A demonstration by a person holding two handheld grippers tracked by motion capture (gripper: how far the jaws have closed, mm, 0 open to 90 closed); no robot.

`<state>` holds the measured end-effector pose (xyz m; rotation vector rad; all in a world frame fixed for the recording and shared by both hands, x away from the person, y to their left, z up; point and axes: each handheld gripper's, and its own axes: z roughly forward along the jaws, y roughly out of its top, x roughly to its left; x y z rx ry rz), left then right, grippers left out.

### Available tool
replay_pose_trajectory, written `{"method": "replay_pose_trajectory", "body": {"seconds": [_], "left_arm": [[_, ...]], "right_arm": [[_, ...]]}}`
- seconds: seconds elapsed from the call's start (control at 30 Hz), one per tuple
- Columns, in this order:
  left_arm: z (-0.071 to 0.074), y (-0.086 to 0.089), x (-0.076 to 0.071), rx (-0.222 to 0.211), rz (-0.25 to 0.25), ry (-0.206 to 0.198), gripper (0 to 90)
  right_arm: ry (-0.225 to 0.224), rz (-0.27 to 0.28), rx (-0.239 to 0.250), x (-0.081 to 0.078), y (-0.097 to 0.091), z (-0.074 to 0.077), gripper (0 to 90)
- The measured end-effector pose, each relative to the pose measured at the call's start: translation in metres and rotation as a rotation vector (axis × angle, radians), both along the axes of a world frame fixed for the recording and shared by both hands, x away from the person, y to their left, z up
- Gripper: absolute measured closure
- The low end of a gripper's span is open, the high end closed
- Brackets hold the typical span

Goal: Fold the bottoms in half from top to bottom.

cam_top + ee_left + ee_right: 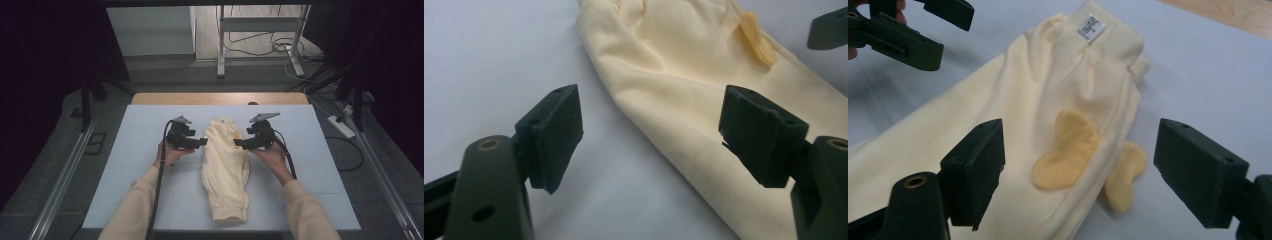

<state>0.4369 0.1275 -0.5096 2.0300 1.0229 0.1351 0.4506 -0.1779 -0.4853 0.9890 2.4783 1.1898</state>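
Presently a folded pair of cream trousers [225,167] lies lengthwise at the middle of the white surface [140,150], waistband at the far end. Left gripper [200,142] and right gripper [239,143] flank it, one on each side, near the waist. Both sets of jaws stand released, gripping nothing. Two yellow ear-shaped patches [1065,150] show beside the waistband.

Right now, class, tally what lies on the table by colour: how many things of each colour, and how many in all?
Pale cream: 1, the folded trousers
Deeper yellow: 2, the ear-shaped patches on them
White: 1, the sewn label at the waistband
Total: 4
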Motion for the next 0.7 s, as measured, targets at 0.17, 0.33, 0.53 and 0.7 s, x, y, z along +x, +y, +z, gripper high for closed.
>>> {"method": "replay_pose_trajectory", "body": {"seconds": [0.17, 0.33, 0.53, 0.7], "left_arm": [[-0.003, -0.006, 0.007, -0.013, 0.001, 0.002, 25.8], [-0.007, -0.009, 0.014, 0.008, 0.008, 0.011, 26.6], [-0.010, -0.010, 0.025, 0.030, 0.034, 0.019, 27.7], [-0.010, -0.012, 0.030, 0.039, 0.041, 0.025, 28.7]], "right_arm": [[0.006, -0.019, -0.012, 0.011, 0.003, -0.003, 21.7], [0.015, -0.025, -0.032, 0.022, 0.006, -0.006, 22.1], [0.027, -0.032, -0.049, 0.032, 0.011, -0.011, 22.6], [0.033, -0.038, -0.038, 0.038, 0.013, -0.014, 22.9]]}}
